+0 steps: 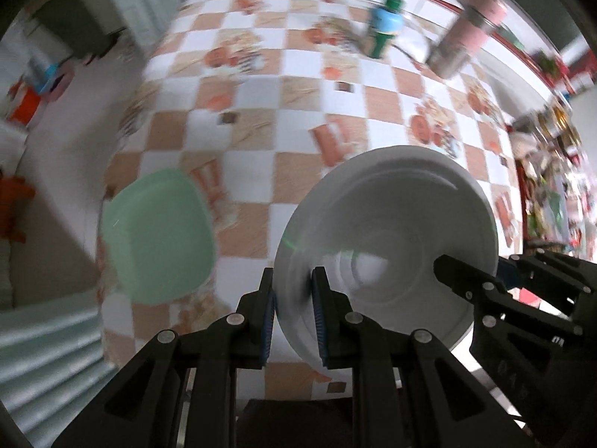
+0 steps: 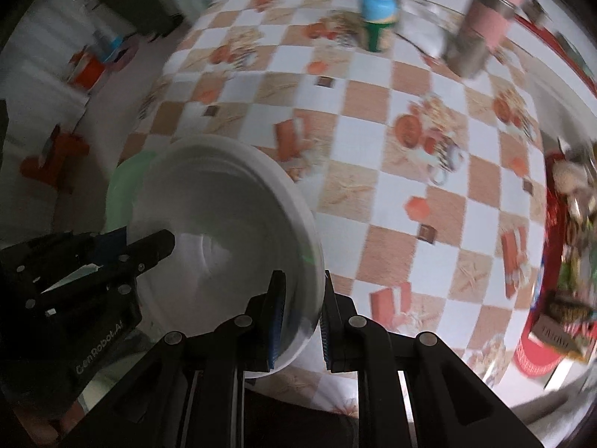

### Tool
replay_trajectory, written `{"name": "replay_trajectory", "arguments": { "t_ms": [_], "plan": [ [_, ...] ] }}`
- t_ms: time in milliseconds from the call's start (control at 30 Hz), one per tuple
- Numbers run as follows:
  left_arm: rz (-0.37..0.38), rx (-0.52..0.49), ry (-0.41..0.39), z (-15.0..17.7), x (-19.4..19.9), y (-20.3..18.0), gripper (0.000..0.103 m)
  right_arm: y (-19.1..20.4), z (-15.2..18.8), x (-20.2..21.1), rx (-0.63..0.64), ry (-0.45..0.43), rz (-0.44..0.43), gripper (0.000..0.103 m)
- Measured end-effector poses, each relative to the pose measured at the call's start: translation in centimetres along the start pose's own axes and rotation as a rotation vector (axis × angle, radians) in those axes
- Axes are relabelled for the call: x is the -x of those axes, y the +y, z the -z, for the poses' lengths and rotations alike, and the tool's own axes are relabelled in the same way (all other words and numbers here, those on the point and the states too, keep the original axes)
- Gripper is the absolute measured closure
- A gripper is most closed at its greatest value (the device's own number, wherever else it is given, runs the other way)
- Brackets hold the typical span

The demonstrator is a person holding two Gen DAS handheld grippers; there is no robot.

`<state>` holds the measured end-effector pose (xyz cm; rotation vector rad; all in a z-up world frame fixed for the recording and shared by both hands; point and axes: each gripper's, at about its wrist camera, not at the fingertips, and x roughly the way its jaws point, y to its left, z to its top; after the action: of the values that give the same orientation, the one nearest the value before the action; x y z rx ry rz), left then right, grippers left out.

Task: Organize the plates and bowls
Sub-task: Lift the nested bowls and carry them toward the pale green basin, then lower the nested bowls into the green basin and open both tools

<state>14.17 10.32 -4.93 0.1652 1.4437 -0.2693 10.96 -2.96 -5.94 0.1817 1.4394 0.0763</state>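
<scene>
At the bottom centre of the left wrist view the left gripper has its jaws pinching the rim of a white bowl, one blue pad outside the wall and one inside; at the bottom centre of the right wrist view the right gripper pinches the opposite rim of the same bowl in the same way. The bowl hangs between the two grippers above the table, tilted so its open mouth faces the cameras; it is round, so it has no clear long axis, and the ringed inner floor shows at its centre. In the lower right of the left view the other gripper's dark finger reaches over the rim, and it appears likewise in the lower left of the right view. Left of the bowl in the left view a pale green square dish lies close to the table's left edge, with the floor beyond it; in the right view most of it is hidden behind the bowl. The middle of the checked cloth is open. Toward the top right stand a green-capped bottle and a pink and steel flask, both blurred. The clutter at the right edge is too smeared to make out
</scene>
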Motion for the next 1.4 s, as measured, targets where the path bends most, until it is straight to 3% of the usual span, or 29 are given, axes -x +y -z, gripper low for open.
{"name": "replay_trajectory", "arguments": {
  "t_ms": [233, 433, 667, 900, 1000, 1067, 1100, 1133, 1200, 1267, 1400],
  "plan": [
    [-0.097, 0.180, 0.006, 2.6, 0.6, 7.1, 0.082, 5.8, -1.3, -1.4, 0.150, 0.008, -0.098, 0.084],
    [-0.139, 0.257, -0.001, 1.5, -0.2, 12.8, 0.082, 12.2, -3.4, -4.0, 0.265, 0.027, -0.114, 0.084],
    [-0.114, 0.262, 0.042, 0.0, -2.7, 16.9, 0.082, 16.2, -6.4, -7.0, 0.282, 0.069, -0.075, 0.084],
    [-0.101, 0.229, 0.065, -1.1, -4.3, 18.8, 0.080, 18.5, -7.9, -8.9, 0.277, 0.104, -0.029, 0.084],
    [-0.092, 0.214, 0.070, -1.4, -4.7, 19.1, 0.072, 18.8, -8.3, -9.4, 0.260, 0.120, -0.020, 0.084],
    [-0.108, 0.203, 0.070, -1.5, -4.8, 19.2, 0.053, 18.8, -8.5, -9.6, 0.245, 0.124, -0.008, 0.084],
    [-0.123, 0.202, 0.068, -1.5, -4.8, 19.3, 0.050, 18.7, -8.7, -9.6, 0.235, 0.126, 0.001, 0.074],
    [-0.128, 0.203, 0.064, -1.5, -4.7, 19.5, 0.044, 18.7, -8.8, -9.6, 0.227, 0.127, -0.002, 0.057],
    [-0.128, 0.207, 0.051, -1.4, -4.2, 19.7, 0.038, 18.3, -9.0, -9.3, 0.210, 0.112, 0.012, 0.048],
    [-0.132, 0.204, 0.042, -1.3, -3.7, 19.7, 0.028, 18.0, -9.1, -8.9, 0.201, 0.107, 0.004, 0.048],
    [-0.098, 0.199, 0.001, -1.2, -2.0, 19.2, 0.024, 17.4, -8.5, -6.9, 0.192, 0.082, -0.024, 0.048]
  ]
}}
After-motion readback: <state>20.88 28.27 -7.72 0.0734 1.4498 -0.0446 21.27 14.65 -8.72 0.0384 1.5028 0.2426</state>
